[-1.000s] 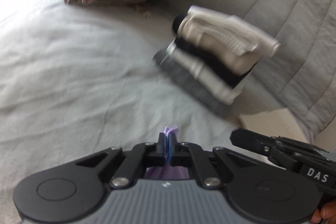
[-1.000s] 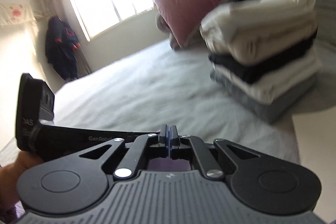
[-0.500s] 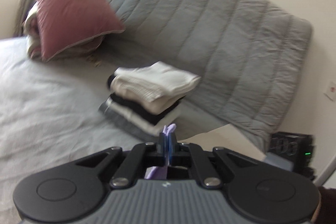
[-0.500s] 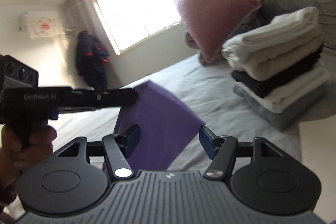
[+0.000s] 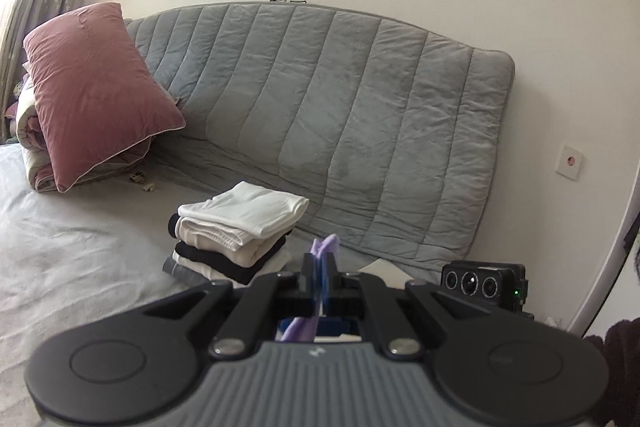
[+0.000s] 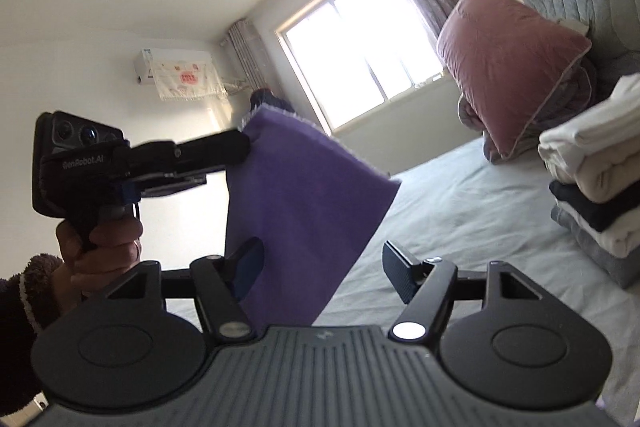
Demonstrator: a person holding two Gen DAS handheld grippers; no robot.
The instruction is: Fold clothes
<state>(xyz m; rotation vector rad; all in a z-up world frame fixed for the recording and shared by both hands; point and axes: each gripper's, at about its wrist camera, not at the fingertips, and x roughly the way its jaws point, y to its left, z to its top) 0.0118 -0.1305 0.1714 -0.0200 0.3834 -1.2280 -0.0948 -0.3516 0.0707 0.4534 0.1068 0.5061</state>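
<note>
The left hand-held gripper (image 5: 319, 277) is clamped on a corner of the purple cloth (image 6: 296, 211); its own view shows only a lilac tuft pinched between the closed fingers. The right wrist view shows what that one cannot: the cloth hanging in a broad sheet above the bed (image 6: 460, 211), held up by a hand (image 6: 100, 247). The right hand-held gripper (image 6: 320, 267) has its fingers apart, the cloth draped across the left finger. A stack of folded clothes (image 5: 236, 231) sits near the pink pillow (image 5: 96, 95).
</note>
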